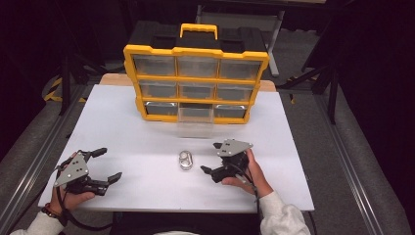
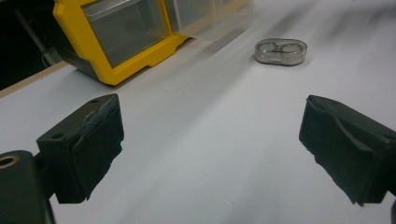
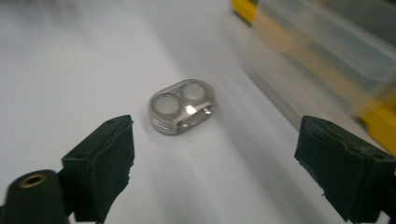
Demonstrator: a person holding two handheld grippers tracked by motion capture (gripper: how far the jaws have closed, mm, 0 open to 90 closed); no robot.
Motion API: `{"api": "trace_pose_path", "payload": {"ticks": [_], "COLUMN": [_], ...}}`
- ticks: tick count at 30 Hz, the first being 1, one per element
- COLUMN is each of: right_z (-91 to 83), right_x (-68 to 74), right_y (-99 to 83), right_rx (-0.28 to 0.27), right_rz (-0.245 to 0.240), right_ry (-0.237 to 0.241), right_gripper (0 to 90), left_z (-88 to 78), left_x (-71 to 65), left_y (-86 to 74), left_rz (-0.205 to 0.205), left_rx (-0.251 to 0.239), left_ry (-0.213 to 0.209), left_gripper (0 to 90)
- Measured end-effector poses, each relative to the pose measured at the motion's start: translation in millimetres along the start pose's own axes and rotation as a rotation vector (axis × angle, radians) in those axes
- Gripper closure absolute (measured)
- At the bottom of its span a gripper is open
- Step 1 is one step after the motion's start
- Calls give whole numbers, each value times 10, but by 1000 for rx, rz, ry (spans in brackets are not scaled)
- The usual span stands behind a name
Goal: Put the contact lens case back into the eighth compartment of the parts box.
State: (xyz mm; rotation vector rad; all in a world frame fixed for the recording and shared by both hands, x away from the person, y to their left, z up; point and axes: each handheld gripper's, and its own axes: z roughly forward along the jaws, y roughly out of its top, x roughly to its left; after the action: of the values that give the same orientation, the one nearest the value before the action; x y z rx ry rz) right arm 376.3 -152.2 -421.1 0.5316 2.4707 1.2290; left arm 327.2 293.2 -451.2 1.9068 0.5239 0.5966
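The small oval silver metal piece with 2 round holes (image 1: 186,160) lies just left of the wide-open right gripper (image 1: 209,157), long axis near-to-far, far closer than the equally open left gripper (image 1: 108,164).

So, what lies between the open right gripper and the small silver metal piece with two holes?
Only bare white table between right gripper and silver metal piece, per right gripper view.

High cam looks down; both gripper cams, low, share metal piece (image 1: 185,160).

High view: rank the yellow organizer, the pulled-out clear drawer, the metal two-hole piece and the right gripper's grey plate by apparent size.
1. Yellow organizer
2. Clear drawer
3. Grey plate
4. Metal two-hole piece, slightly smaller than the plate; the plate sits higher, nearer the camera, so that pair is unsure.
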Motion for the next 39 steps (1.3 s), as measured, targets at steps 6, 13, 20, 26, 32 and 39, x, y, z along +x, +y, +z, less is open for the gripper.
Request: {"api": "trace_pose_path", "payload": {"ticks": [6, 13, 20, 26, 32, 39], "right_z": [390, 724, 841, 895, 911, 902], "right_x": [91, 108, 71, 24, -1, 9], "right_y": [150, 172, 152, 135, 145, 143], "right_rx": [82, 140, 154, 168, 162, 162], "right_rz": [-51, -69, -54, -35, -18, -6], "right_ry": [91, 117, 120, 134, 161, 152], "right_gripper": [86, 103, 134, 174, 298, 311], "left_z": [-12, 0, 12, 21, 22, 22], "left_x": [-8, -9, -15, -15, -21, -18], "left_y": [-7, -12, -12, -12, -12, -14], "left_rz": [1, -2, -3, -2, -1, -1], "left_rx": [1, 4, 9, 11, 13, 15], "left_ry": [-1, -10, -16, -19, -24, -28], "left_gripper": [69, 69, 69, 69, 71, 72]}}
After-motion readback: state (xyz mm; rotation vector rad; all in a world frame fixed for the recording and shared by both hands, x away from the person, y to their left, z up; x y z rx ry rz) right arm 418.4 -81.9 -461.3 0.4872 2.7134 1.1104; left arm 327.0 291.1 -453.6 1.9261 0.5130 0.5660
